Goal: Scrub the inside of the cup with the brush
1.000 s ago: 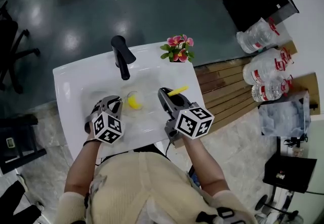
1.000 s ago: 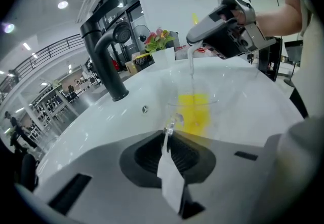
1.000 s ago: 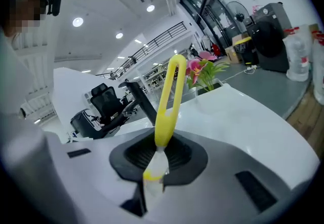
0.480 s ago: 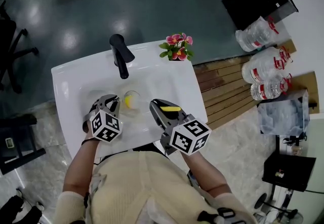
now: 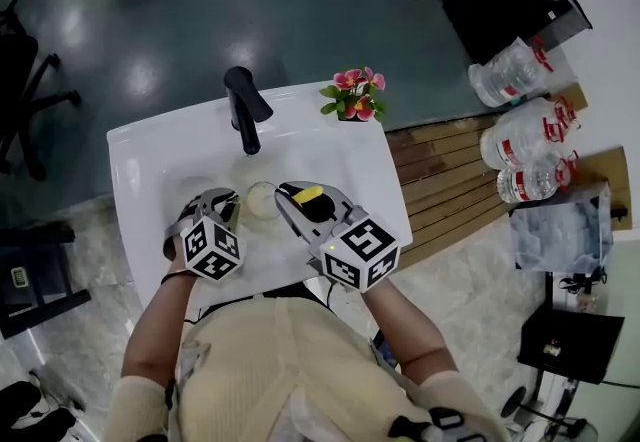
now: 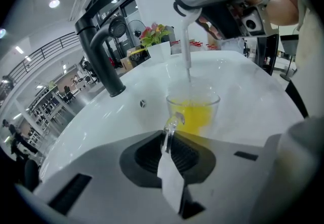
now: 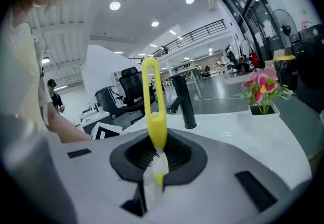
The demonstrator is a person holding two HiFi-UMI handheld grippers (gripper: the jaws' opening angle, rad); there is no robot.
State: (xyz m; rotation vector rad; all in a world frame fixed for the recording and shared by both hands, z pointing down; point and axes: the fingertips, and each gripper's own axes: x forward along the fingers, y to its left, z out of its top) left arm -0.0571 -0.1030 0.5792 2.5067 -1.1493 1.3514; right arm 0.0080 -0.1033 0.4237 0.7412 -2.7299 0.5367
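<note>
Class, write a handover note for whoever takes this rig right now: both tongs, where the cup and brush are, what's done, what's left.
Left tongs: shut on the handle of the cup, which stands upright in the sink, in front of the tap.
Right tongs: shut on the yellow handle of the brush, above the cup.
Brush: stem runs down into the cup, yellow head inside it.
Done: both things gripped, brush in the cup.
Left: scrub walls and bottom. How much is scrubbed so far cannot be told.

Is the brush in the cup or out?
In: the brush reaches down from the right gripper, its yellow head inside the cup.
</note>
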